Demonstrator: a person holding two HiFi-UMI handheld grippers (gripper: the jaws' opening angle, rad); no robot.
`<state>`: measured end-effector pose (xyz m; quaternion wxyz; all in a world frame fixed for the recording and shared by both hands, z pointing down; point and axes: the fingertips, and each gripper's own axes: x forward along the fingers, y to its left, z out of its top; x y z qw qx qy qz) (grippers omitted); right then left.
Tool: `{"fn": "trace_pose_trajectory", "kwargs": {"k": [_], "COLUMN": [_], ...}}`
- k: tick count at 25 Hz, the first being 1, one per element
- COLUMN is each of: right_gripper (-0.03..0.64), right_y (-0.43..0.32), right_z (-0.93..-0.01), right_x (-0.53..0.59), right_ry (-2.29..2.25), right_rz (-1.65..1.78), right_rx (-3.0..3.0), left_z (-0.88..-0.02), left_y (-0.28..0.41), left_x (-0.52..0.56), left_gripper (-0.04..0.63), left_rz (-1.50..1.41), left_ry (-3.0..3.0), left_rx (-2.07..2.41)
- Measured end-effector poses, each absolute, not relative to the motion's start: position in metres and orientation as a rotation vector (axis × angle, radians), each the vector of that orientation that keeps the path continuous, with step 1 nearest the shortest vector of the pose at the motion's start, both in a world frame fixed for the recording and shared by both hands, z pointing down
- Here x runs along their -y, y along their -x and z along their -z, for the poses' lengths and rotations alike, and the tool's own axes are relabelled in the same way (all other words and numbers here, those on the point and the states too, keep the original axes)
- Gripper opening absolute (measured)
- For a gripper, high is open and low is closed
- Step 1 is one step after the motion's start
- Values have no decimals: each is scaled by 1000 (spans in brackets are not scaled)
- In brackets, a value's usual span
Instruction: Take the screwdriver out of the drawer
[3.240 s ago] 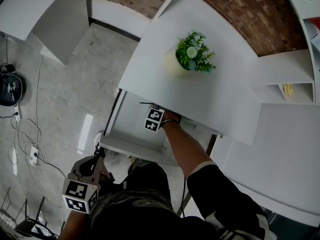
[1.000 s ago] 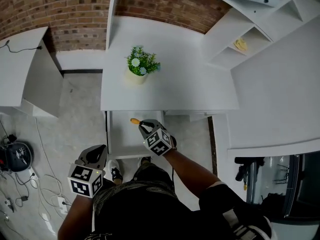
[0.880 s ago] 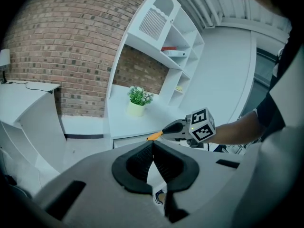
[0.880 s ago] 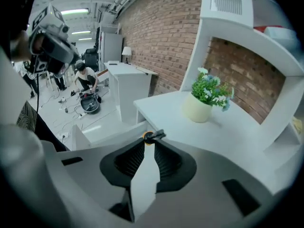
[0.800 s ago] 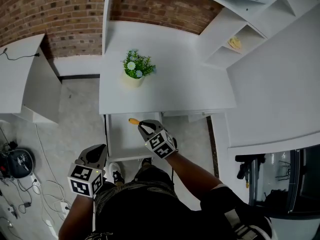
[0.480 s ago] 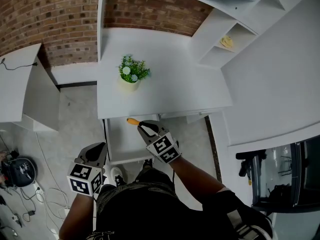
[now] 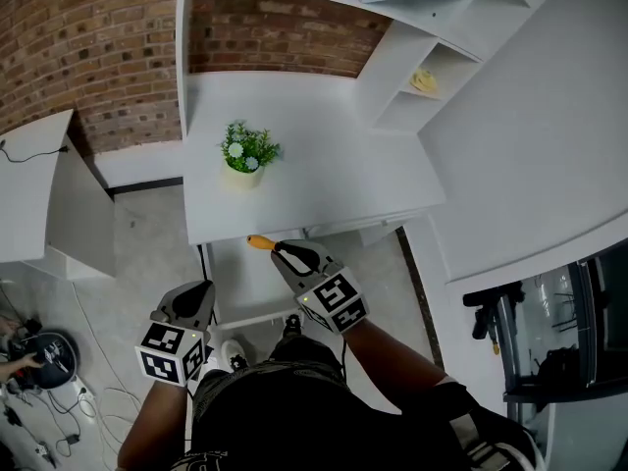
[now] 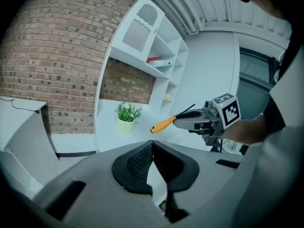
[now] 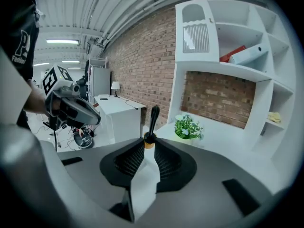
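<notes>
The screwdriver (image 7: 261,242) has an orange handle and a dark shaft. My right gripper (image 7: 283,250) is shut on it and holds it in the air over the open white drawer (image 7: 240,283), at the desk's front edge. In the right gripper view the dark shaft (image 9: 153,119) sticks up from the closed jaws (image 9: 148,144). The left gripper view shows the orange handle (image 8: 164,124) jutting from the right gripper (image 8: 178,122). My left gripper (image 7: 203,288) hangs shut and empty, low and left of the drawer, with its pads (image 8: 142,158) pressed together.
A potted plant (image 7: 244,152) stands on the white desk (image 7: 324,184) by the brick wall. White shelves (image 7: 432,72) rise at the back right. A second white desk (image 7: 39,189) stands to the left. Cables and a device (image 7: 34,346) lie on the floor.
The right gripper was reaching inside the drawer; now it is out, holding the screwdriver above the drawer front. In the last second it drew slightly toward me. The left gripper stayed put.
</notes>
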<state>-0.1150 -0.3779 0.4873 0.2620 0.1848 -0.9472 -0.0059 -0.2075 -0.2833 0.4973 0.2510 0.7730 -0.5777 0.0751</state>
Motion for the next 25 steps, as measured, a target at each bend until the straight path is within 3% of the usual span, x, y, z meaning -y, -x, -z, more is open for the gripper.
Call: {"fn": "trace_pose_trajectory", "kwargs": {"k": [25], "right_gripper": [71], "right_y": [51], "right_z": [-369], "right_x": [328], "right_ry": [-681], "right_rz": [-117], "right_rx": [2832], "left_z": [-425], "left_y": [158], "left_x": [281], "left_gripper": [18], "left_rz": [-164], "left_ry": [-2316], "left_rx": [1538]}}
